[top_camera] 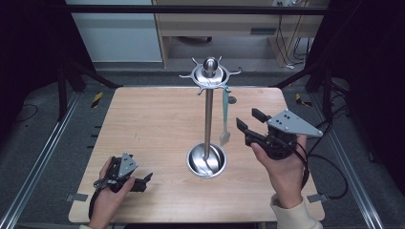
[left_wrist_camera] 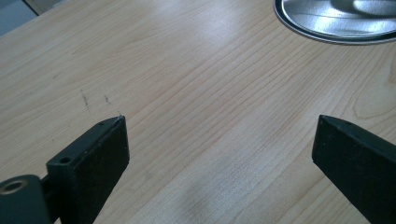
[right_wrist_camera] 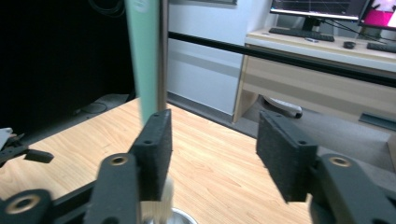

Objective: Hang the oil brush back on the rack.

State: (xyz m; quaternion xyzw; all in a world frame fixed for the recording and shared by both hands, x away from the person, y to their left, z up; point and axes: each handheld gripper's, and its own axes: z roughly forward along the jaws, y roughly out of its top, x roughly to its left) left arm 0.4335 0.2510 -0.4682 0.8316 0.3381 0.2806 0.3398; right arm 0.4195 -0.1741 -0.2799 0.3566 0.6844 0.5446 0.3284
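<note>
Both grippers' jaws stand open: right gripper (top_camera: 248,121) apparently just beside the hanging brush (top_camera: 225,117), left gripper (top_camera: 143,181) on the table (top_camera: 143,119).

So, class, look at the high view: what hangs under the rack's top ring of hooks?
A pale green utensil hangs from one hook of the metal rack, reaching toward the round base. The other hooks look bare. The hook's grip is too small to tell.
</note>
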